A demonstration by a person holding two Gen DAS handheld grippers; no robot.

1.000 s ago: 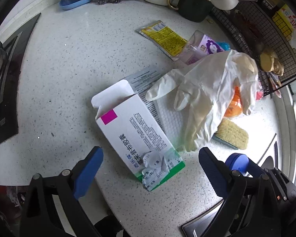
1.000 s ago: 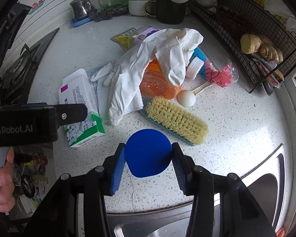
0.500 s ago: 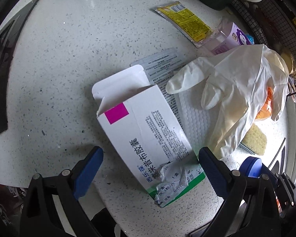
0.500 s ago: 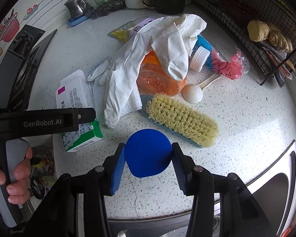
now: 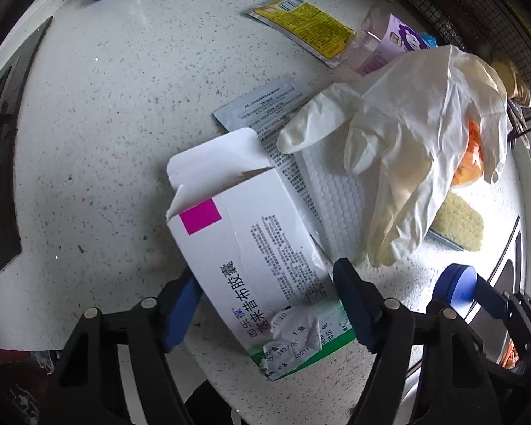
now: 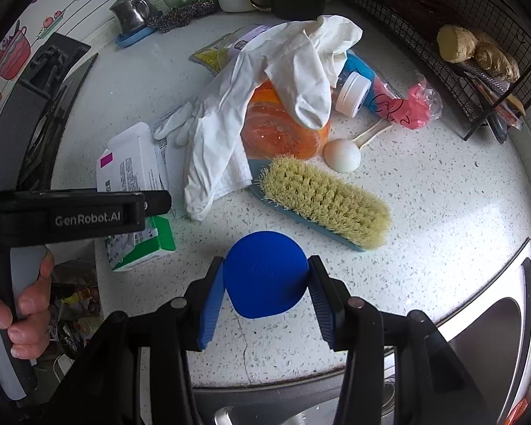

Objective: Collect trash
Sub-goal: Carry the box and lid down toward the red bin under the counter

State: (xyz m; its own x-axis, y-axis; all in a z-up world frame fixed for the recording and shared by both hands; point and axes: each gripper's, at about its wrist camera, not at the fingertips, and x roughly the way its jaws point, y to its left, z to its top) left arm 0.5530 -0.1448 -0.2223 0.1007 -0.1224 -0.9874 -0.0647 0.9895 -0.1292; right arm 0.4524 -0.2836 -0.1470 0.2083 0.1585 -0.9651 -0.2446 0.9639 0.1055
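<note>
scrub brush [image 6: 324, 202] beside white spoon [image 6: 343, 154].

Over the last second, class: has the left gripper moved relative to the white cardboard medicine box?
Yes. The left gripper has come down over the white cardboard medicine box, which lies unmoved beside the white latex glove; its jaws have just been closing around the box.

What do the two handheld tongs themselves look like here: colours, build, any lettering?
Both tongs are black plastic frames with silver screw heads at the joints and ribbed blue pads on the fingertips. The left tongs show this pair of blue pads from their own camera; the right tongs match. In the right wrist view, the left tool's black bar carries white "GenRobot.AI" lettering above a grey handle. No sleeve or cable shows.
</note>
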